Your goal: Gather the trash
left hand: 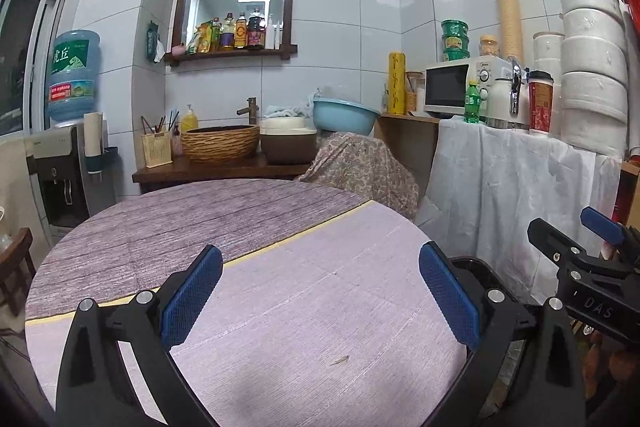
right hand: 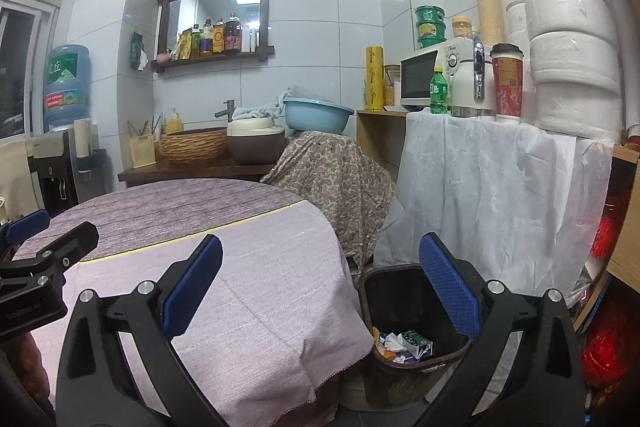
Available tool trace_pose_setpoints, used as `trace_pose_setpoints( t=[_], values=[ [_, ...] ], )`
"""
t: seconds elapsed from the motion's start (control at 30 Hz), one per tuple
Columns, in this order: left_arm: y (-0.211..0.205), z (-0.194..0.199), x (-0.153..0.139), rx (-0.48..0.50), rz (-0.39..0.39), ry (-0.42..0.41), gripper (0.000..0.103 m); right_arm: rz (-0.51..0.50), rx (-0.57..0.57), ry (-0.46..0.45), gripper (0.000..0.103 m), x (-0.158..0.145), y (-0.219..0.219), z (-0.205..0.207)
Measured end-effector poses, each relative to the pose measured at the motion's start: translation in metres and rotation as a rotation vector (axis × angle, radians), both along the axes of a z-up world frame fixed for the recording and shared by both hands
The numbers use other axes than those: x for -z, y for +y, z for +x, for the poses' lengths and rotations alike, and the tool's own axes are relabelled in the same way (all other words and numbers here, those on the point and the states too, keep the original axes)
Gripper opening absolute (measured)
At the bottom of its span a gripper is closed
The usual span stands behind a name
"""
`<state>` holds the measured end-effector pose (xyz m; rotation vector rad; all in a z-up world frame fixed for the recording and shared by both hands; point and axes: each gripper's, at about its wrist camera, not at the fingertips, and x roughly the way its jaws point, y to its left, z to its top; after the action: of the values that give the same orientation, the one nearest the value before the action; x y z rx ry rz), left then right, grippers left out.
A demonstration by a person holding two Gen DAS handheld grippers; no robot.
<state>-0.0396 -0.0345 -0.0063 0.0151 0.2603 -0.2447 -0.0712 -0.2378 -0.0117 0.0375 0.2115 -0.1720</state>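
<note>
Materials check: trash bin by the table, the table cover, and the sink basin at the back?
Trash bin: dark, smooth, slightly glossy walls, probably plastic. Table cover: woven fabric, matte, draped with a stitched hem. Sink basin: ribbed tan outside looks like wicker, though it could be textured ceramic.

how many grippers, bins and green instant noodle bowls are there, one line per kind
grippers: 2, left gripper and right gripper, both open and empty
trash bin: 1, with scraps inside
green noodle bowls: 3, stacked on the microwave
total: 6
</note>
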Motion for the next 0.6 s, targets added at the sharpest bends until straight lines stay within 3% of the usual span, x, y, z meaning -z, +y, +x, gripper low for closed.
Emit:
trace_pose_setpoints(
  t=[0.6],
  values=[
    [-0.0009, 0.0042, -0.0036, -0.022, 0.029, 0.01, 0.098, 0.011, -0.008, 0.025, 0.097, 0.0024, -0.0037, 0.0049]
  ],
)
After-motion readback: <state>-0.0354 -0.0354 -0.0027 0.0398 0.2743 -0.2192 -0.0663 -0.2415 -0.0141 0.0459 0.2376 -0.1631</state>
